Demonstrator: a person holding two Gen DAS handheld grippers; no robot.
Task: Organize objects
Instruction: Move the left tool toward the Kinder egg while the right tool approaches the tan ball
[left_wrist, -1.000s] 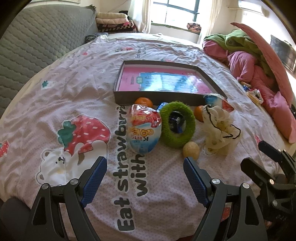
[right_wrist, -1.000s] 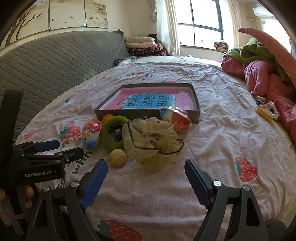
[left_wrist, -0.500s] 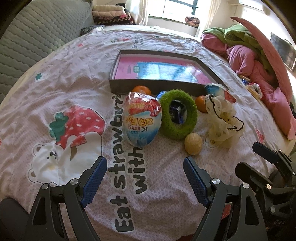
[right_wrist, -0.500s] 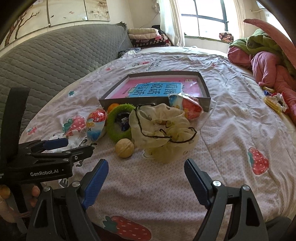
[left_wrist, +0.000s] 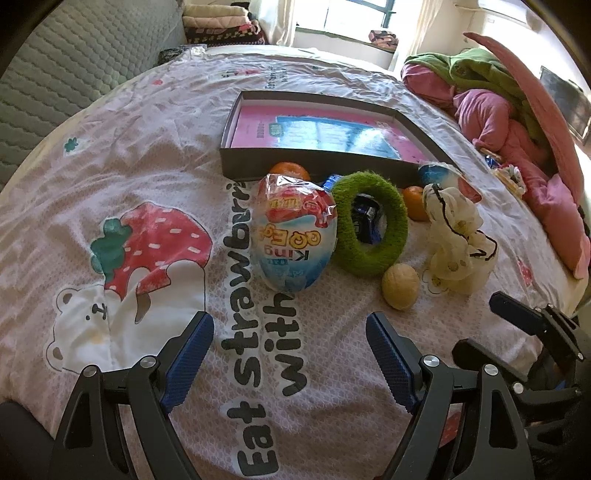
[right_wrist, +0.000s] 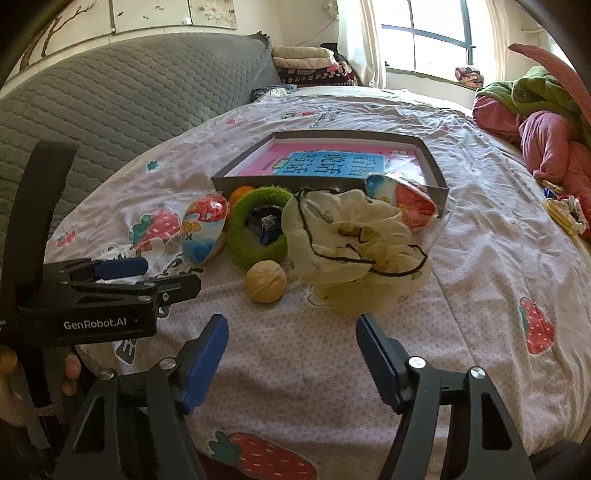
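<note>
A cluster of toys lies on the bedspread in front of a shallow grey box (left_wrist: 258, 164) (right_wrist: 436, 173). It includes a wrapped egg toy (left_wrist: 291, 240) (right_wrist: 205, 229), a green fuzzy ring (left_wrist: 369, 230) (right_wrist: 256, 230), a tan ball (left_wrist: 400, 286) (right_wrist: 266, 281), a cream drawstring pouch (left_wrist: 458, 243) (right_wrist: 354, 254), two oranges (left_wrist: 290, 170) (left_wrist: 415, 202) and a second wrapped egg (right_wrist: 410, 201). My left gripper (left_wrist: 290, 341) hovers open just short of the egg toy. My right gripper (right_wrist: 291, 341) sits before the ball and pouch, its jaws closing with nothing between them.
A grey quilted headboard (right_wrist: 110, 110) runs along the left. Piled pink and green bedding (left_wrist: 517, 122) lies at the right. Folded blankets (right_wrist: 306, 62) sit under the window. Small wrapped items (right_wrist: 565, 208) lie at the right edge. A hand (right_wrist: 70, 373) holds the left gripper.
Both grippers have come down and closer to the toys, which look larger now. The right gripper's fingers have narrowed a little.
</note>
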